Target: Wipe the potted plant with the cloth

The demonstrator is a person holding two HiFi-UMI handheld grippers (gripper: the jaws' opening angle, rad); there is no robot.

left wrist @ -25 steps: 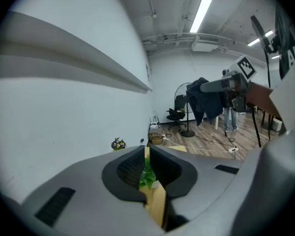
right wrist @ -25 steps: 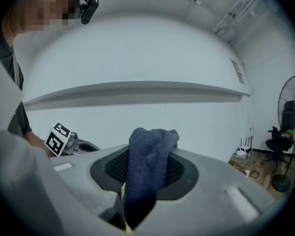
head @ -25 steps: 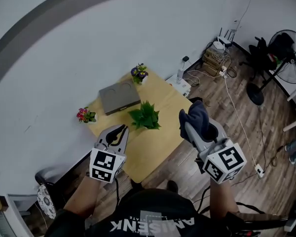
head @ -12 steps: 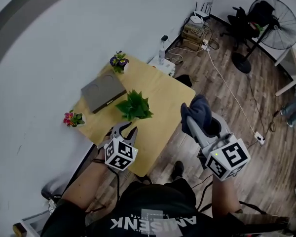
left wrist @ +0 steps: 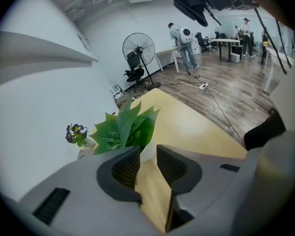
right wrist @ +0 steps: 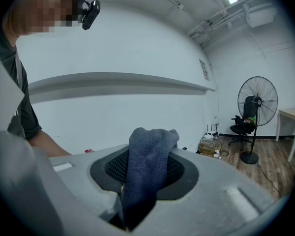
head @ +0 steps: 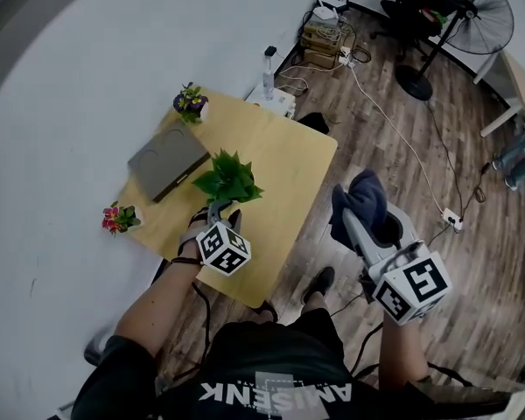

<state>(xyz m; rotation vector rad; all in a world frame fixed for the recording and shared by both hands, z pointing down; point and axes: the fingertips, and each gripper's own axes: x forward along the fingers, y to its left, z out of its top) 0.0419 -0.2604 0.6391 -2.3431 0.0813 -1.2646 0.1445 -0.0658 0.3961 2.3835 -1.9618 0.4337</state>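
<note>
Potted plant [head: 228,178] is standing near the middle of the bench [head: 290,159], its green leaves filling a white pot [left wrist: 148,149]. The left gripper [head: 222,210] is hovering just beside it. Its fingers are spread, having just been opening, with nothing between them; only the pot is showing through the gap. The right gripper [head: 357,224] is hanging beyond the bench's edge, well apart from the plant, its fingers pinching the dark blue cloth [right wrist: 148,154].

Wiping is not yet happening, I judge; this is looking like the approach. Next, the left fingers are probably needing to steady the pot while the cloth is travelling over to the leaves.

Two small pots at the bench's corners are holding purple flowers [head: 190,101] and pink flowers [head: 116,218].
</note>
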